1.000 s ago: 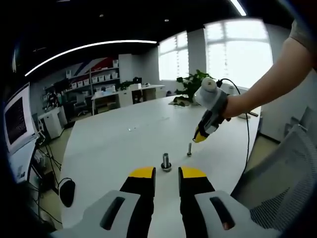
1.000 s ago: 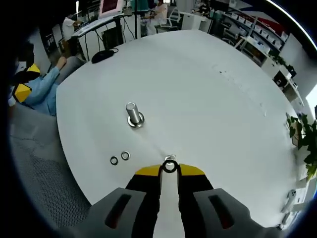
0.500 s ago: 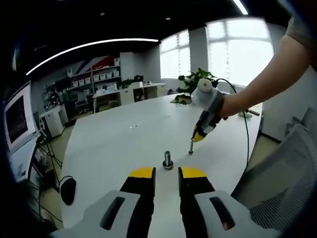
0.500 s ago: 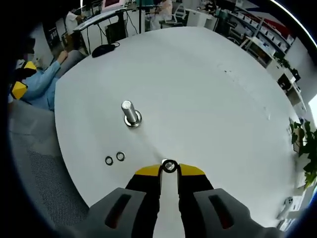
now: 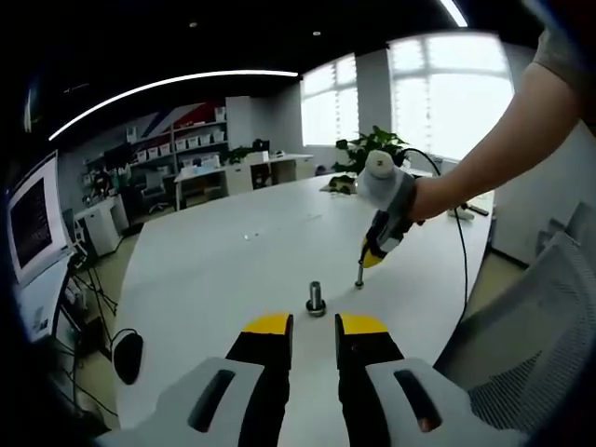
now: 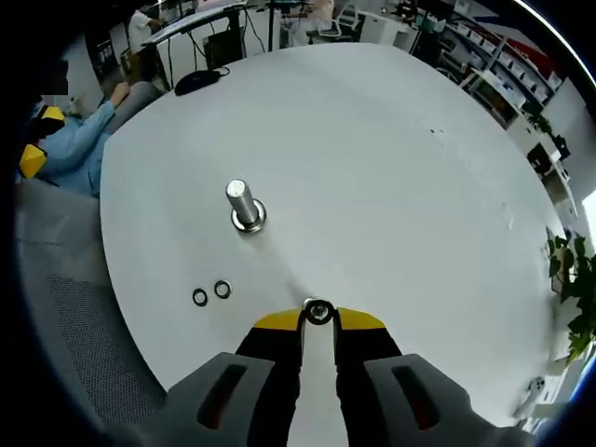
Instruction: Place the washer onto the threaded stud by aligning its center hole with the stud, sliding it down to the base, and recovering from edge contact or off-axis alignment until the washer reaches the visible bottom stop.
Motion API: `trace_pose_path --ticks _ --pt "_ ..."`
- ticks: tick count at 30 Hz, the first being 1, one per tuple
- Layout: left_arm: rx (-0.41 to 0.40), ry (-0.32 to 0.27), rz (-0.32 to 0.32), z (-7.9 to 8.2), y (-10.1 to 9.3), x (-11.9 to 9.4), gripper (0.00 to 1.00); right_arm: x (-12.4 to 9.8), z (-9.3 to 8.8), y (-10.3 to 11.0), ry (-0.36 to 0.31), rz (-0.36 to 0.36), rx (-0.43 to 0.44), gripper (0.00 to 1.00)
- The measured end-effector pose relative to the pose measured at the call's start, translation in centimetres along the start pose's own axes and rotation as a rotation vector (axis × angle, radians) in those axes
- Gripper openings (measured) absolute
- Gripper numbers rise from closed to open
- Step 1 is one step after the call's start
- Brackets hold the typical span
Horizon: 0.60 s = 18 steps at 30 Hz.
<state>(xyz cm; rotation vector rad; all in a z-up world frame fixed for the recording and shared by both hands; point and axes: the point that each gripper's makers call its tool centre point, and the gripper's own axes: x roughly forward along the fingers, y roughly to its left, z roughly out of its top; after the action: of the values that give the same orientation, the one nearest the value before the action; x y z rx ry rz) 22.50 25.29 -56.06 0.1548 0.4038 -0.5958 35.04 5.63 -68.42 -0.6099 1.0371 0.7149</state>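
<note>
in the right gripper view the washer (image 6: 318, 312) sits pinched between the yellow tips of the right gripper (image 6: 318, 321), directly over a threaded stud whose shaft is hidden beneath the ring, so how far the hole has gone over the thread cannot be read from that view. in the left gripper view that same slim stud (image 5: 358, 273) stands upright on the white table (image 5: 214, 270), with the right gripper's yellow tip meeting its top; the washer itself is too small to make out there. the right gripper's jaws are nearly closed, gripping the washer by its edge. a person's forearm (image 5: 494, 158) reaches in from the upper right of the left gripper view, the wrist angled downward so the tool points steeply toward the table, a cable trailing from it. the left gripper (image 5: 314, 326) hovers low over the table edge, its jaws a narrow gap apart and holding nothing. just ahead of it stands a thicker bolt (image 5: 316, 298) on a wide base, also seen upright in the right gripper view, well apart from the held washer. two spare washers (image 6: 211, 293) lie flat side by side on the table near its edge. a mesh chair (image 5: 531, 326) is cut off at the right of the left gripper view.
</note>
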Motion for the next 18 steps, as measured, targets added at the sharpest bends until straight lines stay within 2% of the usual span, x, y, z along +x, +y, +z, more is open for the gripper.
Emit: trace_pose_path --ticks 18 --pt "-0.010 0.001 0.004 0.0 0.2 0.0 0.16 1.3 -0.5 0.1 0.029 0.004 -0.013 0.14"
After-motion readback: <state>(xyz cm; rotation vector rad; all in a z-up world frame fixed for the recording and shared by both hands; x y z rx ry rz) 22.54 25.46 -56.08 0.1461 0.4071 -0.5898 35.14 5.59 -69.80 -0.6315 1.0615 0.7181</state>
